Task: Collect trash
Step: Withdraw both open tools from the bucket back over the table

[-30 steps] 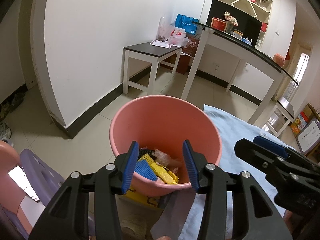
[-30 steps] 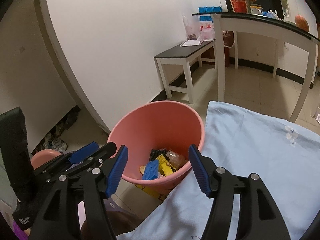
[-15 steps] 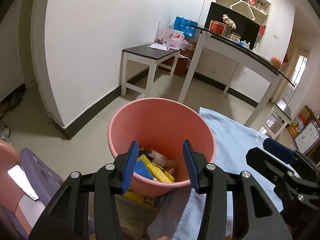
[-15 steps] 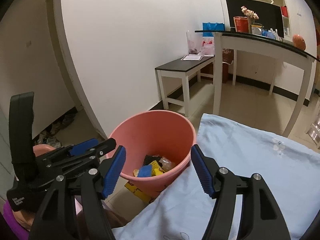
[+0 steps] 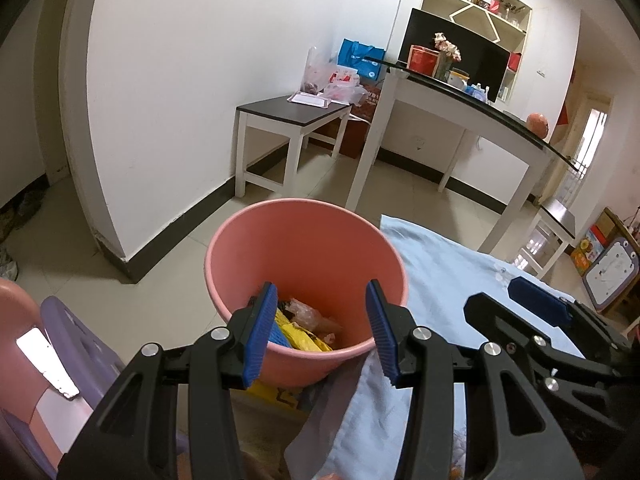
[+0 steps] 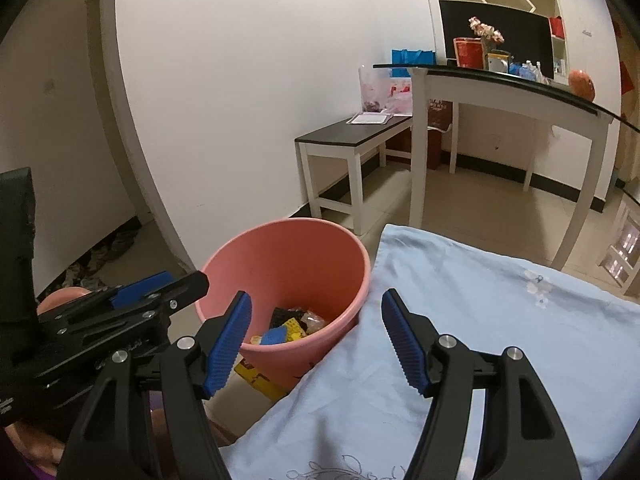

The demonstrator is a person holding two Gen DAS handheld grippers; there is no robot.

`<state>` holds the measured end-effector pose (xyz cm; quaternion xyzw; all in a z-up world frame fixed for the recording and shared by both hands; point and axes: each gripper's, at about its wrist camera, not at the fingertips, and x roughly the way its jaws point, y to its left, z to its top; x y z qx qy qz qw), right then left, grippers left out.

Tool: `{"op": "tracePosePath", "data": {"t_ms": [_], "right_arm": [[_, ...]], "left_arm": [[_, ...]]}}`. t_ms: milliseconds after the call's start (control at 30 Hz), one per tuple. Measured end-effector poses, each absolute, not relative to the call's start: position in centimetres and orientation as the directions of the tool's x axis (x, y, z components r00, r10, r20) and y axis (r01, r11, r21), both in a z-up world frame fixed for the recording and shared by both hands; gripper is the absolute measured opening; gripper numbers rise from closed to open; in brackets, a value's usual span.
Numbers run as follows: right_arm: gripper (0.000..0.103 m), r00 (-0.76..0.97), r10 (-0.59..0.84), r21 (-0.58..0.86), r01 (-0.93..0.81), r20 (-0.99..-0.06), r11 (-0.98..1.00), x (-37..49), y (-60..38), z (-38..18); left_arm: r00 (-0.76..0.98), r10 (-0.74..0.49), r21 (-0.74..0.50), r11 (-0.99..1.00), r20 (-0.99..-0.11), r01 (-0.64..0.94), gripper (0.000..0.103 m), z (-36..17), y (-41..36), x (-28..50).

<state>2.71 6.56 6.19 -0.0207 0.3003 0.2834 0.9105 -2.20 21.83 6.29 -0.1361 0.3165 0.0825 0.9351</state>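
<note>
At the far left of the left wrist view a purple plastic stool (image 5: 76,344) stands on the tiled floor (image 5: 72,268). Right of it, the left claw (image 5: 318,328) hangs with its blue pads wide apart and nothing between them; it points down over the near rim of the pink bucket (image 5: 304,240). The trash (image 5: 308,330) lies in the bottom of that bucket, just beyond and below the pads: yellow wrappers, a blue piece, a dark piece and clear crinkled plastic. A yellow packet (image 5: 266,392) lies on the floor under the bucket's near side. The bucket stands against the left edge of the light blue cloth (image 5: 452,280). Further right, the right claw (image 6: 316,340) is also wide and empty, its left pad over the bucket's near rim and its right pad above the cloth's left edge, with the trash ahead of it and slightly left.
</note>
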Motion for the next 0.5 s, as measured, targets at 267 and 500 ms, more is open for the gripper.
{"op": "tracePosePath", "data": {"t_ms": [267,500], "right_arm": [[0.067,0.67,0.488,0.138,-0.505,-0.56,0.852,2.2,5.9,6.1],[0.067,0.684,0.474,0.15,-0.478,-0.555,0.866,1.8,4.8,6.1]], "left_arm": [[0.789,0.06,-0.206,0.95,-0.611,-0.233,0.047,6.4,21.1,-2.8],[0.791,0.06,-0.209,0.95,-0.609,-0.232,0.047,6.4,20.6,-3.4]]}}
